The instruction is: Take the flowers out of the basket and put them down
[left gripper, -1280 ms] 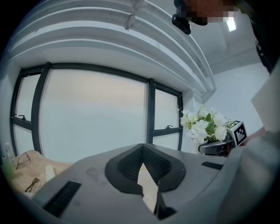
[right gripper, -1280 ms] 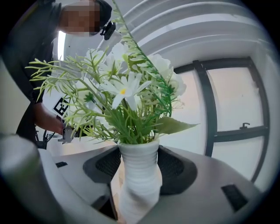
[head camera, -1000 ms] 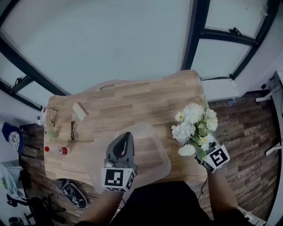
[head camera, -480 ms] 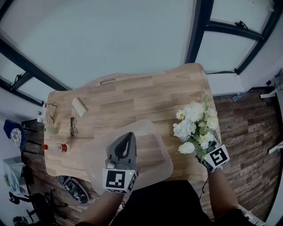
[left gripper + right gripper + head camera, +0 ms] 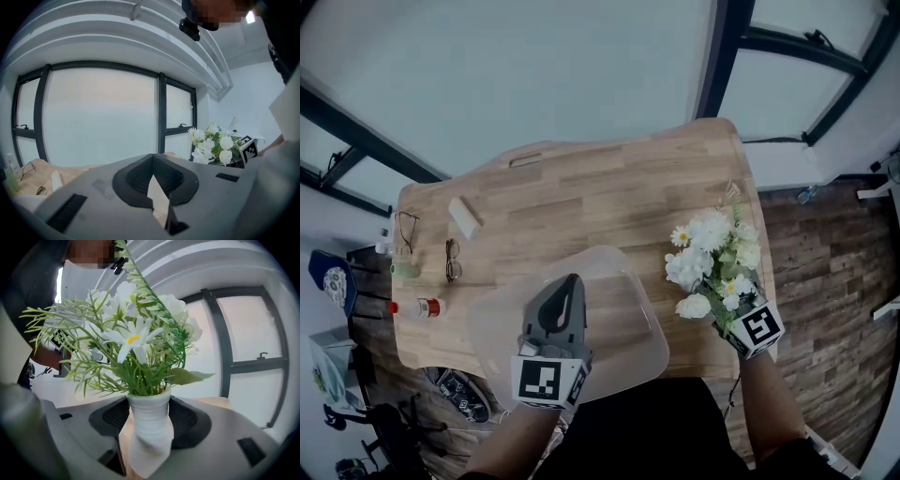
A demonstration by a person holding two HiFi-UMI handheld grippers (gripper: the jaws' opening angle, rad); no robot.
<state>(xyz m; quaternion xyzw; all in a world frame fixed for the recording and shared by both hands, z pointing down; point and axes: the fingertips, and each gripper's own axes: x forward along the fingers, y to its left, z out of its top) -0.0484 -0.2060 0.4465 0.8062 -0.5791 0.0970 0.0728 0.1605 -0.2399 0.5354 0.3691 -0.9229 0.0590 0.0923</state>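
A bunch of white flowers (image 5: 711, 262) with green sprigs stands in a white ribbed holder (image 5: 149, 420). My right gripper (image 5: 724, 314) is shut on that holder and keeps it upright above the wooden table's (image 5: 581, 202) right front corner, outside the basket. In the right gripper view the blooms (image 5: 136, 338) fill the frame above the gripper (image 5: 147, 427). The translucent plastic basket (image 5: 487, 319) lies at the front middle. My left gripper (image 5: 567, 286) is over it, its jaws closed on a pale sliver that looks like the basket's wall (image 5: 157, 201). In the left gripper view the flowers (image 5: 211, 145) stand to the right.
At the table's left lie two pairs of glasses (image 5: 405, 246) (image 5: 455, 272), a pale block (image 5: 466, 217), a green thing (image 5: 405, 270) and a red-capped bottle (image 5: 422, 307). The table's right edge runs close by the flowers, with wood floor (image 5: 834, 272) beyond. Windows stand behind.
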